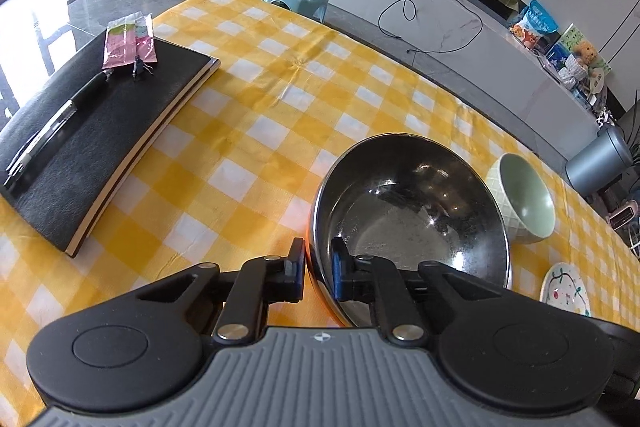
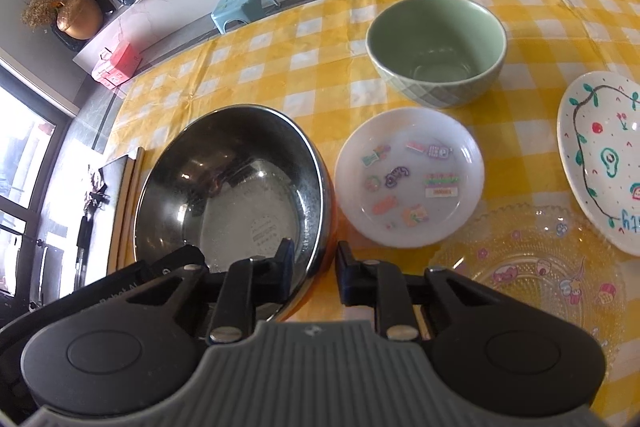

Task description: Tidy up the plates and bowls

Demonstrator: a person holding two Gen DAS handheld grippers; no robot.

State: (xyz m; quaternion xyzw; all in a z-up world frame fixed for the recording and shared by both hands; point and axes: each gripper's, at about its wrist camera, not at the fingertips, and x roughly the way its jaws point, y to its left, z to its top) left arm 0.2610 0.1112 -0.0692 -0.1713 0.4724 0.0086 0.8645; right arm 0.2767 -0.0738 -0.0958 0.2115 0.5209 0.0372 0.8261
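Two grippers: both are set astride the rim of the steel bowl, one finger inside and one outside.
Left gripper: its fingers are closed against the near rim wall, so the bowl is grasped.
Right gripper: its fingers straddle the bowl's rim on the side toward the plates; a gap is seen beside the outer finger, so whether it is clenched cannot be told.
Steel bowl contents: nothing is held but reflections and a stamped mark on the bottom.
Green bowl: it is stood upright on the checked tablecloth, beyond the small plate; its inside is seen bare.
White sticker plate: it is placed just beside the steel bowl; only printed stickers are shown on its face.
Painted plate: it is laid at the right edge, decorated with vines and avocados.
Glass plate: it is laid nearest the right gripper, with cartoon figures on it.
Black notebook: it is laid well apart on the left; a pen and a pink packet are rested on top.
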